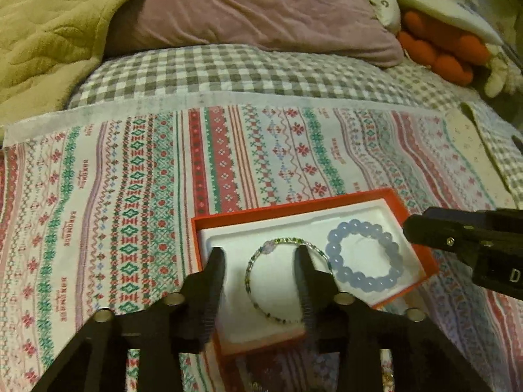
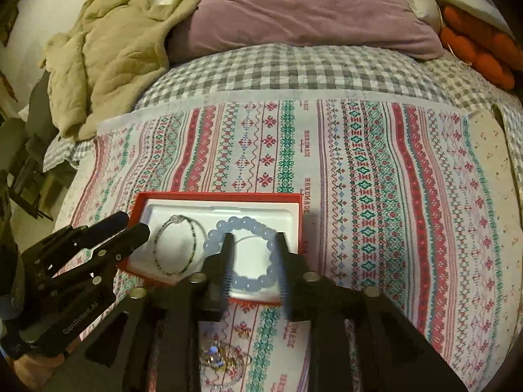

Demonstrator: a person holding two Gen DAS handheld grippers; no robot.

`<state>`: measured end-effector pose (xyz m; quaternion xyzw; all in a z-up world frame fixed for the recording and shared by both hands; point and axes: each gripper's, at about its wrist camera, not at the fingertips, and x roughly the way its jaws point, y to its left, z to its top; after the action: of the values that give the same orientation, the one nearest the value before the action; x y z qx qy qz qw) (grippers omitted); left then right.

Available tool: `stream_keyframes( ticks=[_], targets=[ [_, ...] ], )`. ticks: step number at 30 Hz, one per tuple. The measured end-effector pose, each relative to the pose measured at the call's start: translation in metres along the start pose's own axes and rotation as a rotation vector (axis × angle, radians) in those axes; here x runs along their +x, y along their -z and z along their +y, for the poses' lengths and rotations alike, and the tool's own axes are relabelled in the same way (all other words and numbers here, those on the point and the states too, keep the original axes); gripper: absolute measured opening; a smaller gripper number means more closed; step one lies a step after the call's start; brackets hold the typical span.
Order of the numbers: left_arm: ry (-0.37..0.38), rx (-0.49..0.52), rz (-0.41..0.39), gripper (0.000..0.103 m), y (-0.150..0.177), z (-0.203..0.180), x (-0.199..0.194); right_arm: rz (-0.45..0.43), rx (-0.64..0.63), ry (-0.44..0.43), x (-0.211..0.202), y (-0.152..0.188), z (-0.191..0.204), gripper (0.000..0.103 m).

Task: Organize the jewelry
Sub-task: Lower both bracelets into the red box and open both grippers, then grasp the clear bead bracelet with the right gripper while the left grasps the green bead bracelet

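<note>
A red jewelry box (image 1: 287, 207) (image 2: 215, 197) with a white liner lies on the patterned cloth. In it lie a thin green-beaded bracelet (image 1: 258, 258) (image 2: 193, 245) on the left and a pale blue bead bracelet (image 1: 362, 254) (image 2: 248, 222) on the right. My left gripper (image 1: 261, 254) is open and empty, its fingers over the thin bracelet; it also shows in the right wrist view (image 2: 130, 225). My right gripper (image 2: 255, 241) is open and empty, its fingers over the blue bracelet; it also shows in the left wrist view (image 1: 464, 238), at the box's right end.
More loose jewelry (image 2: 222, 359) lies on the patterned cloth (image 1: 98, 196) (image 2: 392, 196) below the box, between my right fingers. Behind are a checked bedspread (image 1: 245, 72), a purple pillow (image 1: 261, 9), a beige blanket (image 2: 108, 55) and an orange plush (image 1: 438, 49).
</note>
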<state>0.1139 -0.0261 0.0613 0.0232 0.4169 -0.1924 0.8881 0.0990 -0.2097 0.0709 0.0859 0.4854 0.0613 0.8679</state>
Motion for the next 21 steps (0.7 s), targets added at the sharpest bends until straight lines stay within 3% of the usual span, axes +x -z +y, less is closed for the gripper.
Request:
stream_keyframes(
  ticks=[6, 9, 12, 21],
  targets=[
    [-0.012, 0.023, -0.010, 0.081, 0.009, -0.001, -0.026, -0.015, -0.031, -0.018, -0.021, 0.012, 0.004, 0.051],
    [-0.021, 0.020, 0.001, 0.091, 0.013, 0.002, -0.033, -0.016, -0.038, -0.021, -0.029, 0.019, 0.005, 0.058],
    [-0.035, 0.012, 0.023, 0.094, 0.020, 0.006, -0.037, -0.015, -0.040, -0.017, -0.035, 0.028, 0.006, 0.066],
    [-0.067, -0.006, 0.140, 0.095, 0.047, 0.016, -0.036, 0.065, -0.065, 0.007, -0.030, 0.057, 0.010, 0.067]
  ],
)
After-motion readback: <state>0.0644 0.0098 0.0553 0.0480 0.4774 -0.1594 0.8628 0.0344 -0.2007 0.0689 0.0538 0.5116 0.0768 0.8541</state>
